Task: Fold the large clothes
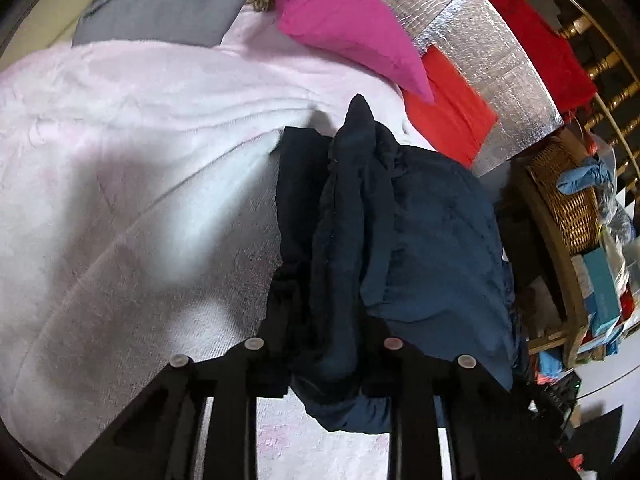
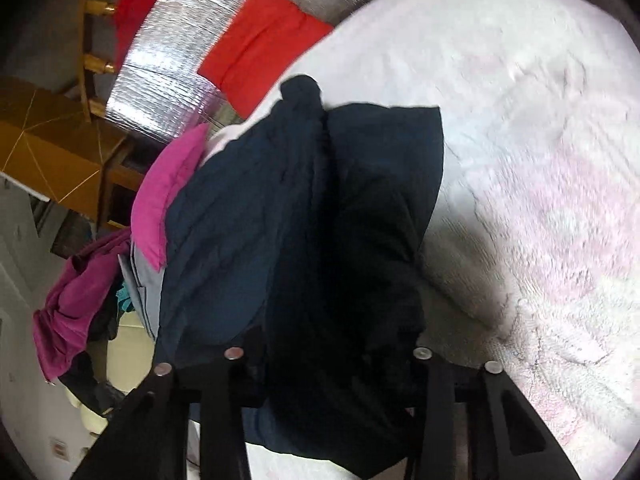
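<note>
Both tools are clenched on the same dark blue garment. In the left wrist view, the left tool pinches the dark blue garment, which runs up the middle of the frame over the pale pink blanket. The right tool grips its bunched cloth too, so neither hand is nearer.

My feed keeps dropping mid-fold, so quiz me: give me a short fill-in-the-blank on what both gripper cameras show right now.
1. The left gripper is shut on a bunched ____ garment.
2. The garment hangs over a pale pink ____ blanket.
3. The pillow lying beyond the garment is ____ in colour.
4. The basket at the right of the left wrist view is made of ____.

Missing words: navy; fluffy; magenta; wicker
</note>
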{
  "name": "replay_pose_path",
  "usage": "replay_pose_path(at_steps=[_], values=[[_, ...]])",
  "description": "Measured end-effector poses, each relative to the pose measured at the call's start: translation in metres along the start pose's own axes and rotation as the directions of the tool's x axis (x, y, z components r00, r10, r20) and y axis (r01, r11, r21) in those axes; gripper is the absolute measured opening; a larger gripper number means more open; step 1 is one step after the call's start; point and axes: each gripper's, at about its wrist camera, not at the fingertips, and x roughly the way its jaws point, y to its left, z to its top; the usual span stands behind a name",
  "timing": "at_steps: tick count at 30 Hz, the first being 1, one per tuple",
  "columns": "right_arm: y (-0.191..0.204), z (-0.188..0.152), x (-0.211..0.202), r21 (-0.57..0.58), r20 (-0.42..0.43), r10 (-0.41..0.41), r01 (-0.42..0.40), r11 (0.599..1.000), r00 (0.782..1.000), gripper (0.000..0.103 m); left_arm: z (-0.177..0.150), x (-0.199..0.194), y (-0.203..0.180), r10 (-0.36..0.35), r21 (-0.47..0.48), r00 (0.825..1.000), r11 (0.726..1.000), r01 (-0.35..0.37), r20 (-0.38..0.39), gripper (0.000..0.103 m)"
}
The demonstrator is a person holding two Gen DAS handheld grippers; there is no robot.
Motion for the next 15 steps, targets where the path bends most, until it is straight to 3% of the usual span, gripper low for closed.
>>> replay_pose_path(at_steps=[6, 9, 10, 11, 12, 13, 15], values=[[-0.001, -0.007, -0.022, -0.033, 0.012, 0.024, -0.024, 0.999, 1.000, 0.038, -0.007, -0.015, 0.002, -0.003, -0.005, 1.000, 1.000, 0.003, 0.014, 0.021], [-0.004, -0.009, -0.026, -0.047, -0.007, 0.017, -0.017, 0.999, 1.000, 0.039, -0.009, -0.006, 0.008, 0.032, -0.005, 0.999, 0.999, -0.032, -0.015, 0.023], [-0.006, -0.008, -0.021, -0.047, -0.022, -0.012, 0.011, 0.999, 1.000, 0.043, -0.009, 0.003, 0.009, 0.067, -0.007, 0.997, 0.998, -0.067, -0.040, 0.033], [-0.011, -0.007, -0.014, -0.042, -0.048, -0.056, 0.054, 0.998, 0.997, 0.056, -0.008, 0.013, 0.009, 0.109, 0.007, 0.992, 0.994, -0.109, -0.070, 0.046], [-0.015, -0.006, -0.011, -0.025, -0.058, -0.077, 0.076, 0.997, 0.995, 0.069, -0.007, 0.018, 0.008, 0.145, 0.023, 0.986, 0.989, -0.143, -0.079, 0.053], [-0.020, -0.005, -0.010, 0.003, -0.063, -0.073, 0.073, 0.997, 0.995, 0.071, -0.006, 0.018, 0.007, 0.189, 0.028, 0.980, 0.982, -0.188, -0.069, 0.065], [-0.024, -0.003, -0.020, 0.028, -0.068, -0.063, 0.065, 0.998, 0.996, 0.072, -0.006, 0.011, 0.002, 0.235, 0.050, 0.971, 0.971, -0.233, -0.035, 0.068]])
